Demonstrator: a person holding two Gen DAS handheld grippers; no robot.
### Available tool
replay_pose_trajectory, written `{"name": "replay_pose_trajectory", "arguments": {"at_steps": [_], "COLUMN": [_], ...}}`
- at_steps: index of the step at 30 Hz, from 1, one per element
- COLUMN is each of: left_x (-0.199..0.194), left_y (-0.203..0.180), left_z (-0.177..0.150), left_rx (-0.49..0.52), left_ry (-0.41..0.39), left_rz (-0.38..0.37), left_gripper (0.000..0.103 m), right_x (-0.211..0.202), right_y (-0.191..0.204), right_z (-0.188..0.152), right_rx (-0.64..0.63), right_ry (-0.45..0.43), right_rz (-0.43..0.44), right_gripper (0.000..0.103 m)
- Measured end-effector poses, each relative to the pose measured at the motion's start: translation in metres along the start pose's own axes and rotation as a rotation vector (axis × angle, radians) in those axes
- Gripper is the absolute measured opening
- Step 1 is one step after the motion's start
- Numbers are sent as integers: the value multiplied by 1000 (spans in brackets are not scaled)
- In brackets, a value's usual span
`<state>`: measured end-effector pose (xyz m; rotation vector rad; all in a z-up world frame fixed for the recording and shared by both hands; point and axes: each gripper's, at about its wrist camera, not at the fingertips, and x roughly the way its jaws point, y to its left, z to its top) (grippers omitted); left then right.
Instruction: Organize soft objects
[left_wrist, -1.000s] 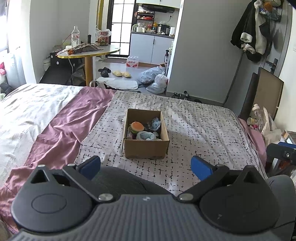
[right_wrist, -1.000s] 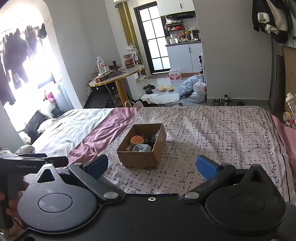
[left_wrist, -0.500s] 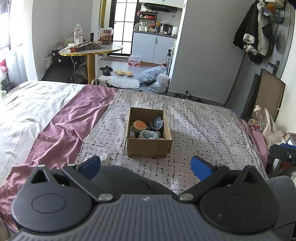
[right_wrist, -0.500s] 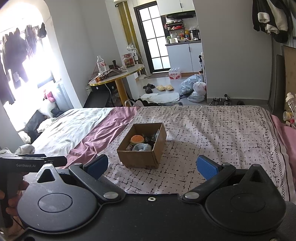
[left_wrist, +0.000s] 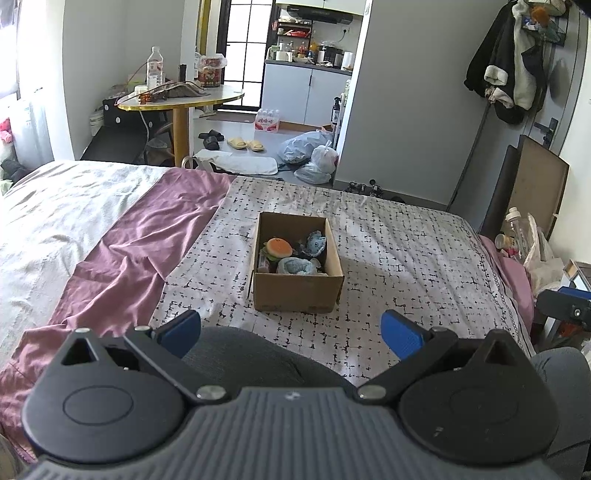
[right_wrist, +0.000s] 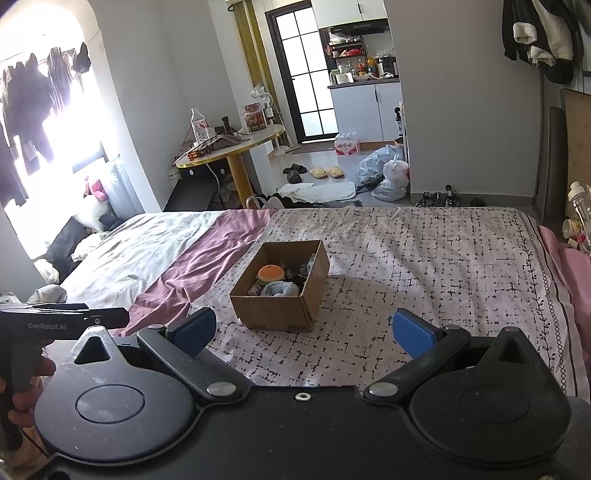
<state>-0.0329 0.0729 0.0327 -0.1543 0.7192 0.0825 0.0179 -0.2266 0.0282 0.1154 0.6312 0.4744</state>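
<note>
The left hand-held gripper (left_wrist: 291, 332) has a grey ribbed body, two black round-ended housings with embossed circles, black link arms on silver pivot screws, and blue textured finger pads (left_wrist: 400, 332). The right hand-held gripper (right_wrist: 304, 328) has the same shape with a smooth black body and a small silver screw at the middle. A "GenRobot.AI" marking shows on the left one's black side. The person wears dark grey trousers (left_wrist: 236, 354).

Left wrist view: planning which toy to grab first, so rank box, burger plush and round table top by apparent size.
1. Box
2. Table top, though farther away, so its true size is unsure
3. Burger plush
</note>
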Motion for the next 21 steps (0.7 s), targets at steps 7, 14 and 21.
{"name": "replay_pose_trajectory", "arguments": {"at_steps": [7, 14, 21], "left_x": [2, 2, 2], "left_y": [0, -1, 0], "left_z": [-1, -3, -1], "left_rx": [5, 19, 20], "left_ry": [4, -6, -12], "left_rz": [-3, -5, -4], "left_gripper": [103, 103, 103], "right_x": [2, 5, 9], "right_y": [0, -2, -2], "right_z": [-3, -5, -5], "right_rx": [3, 7, 10], "right_ry": [12, 22, 34], "right_rz": [0, -5, -10], "right_gripper": [103, 103, 103]}}
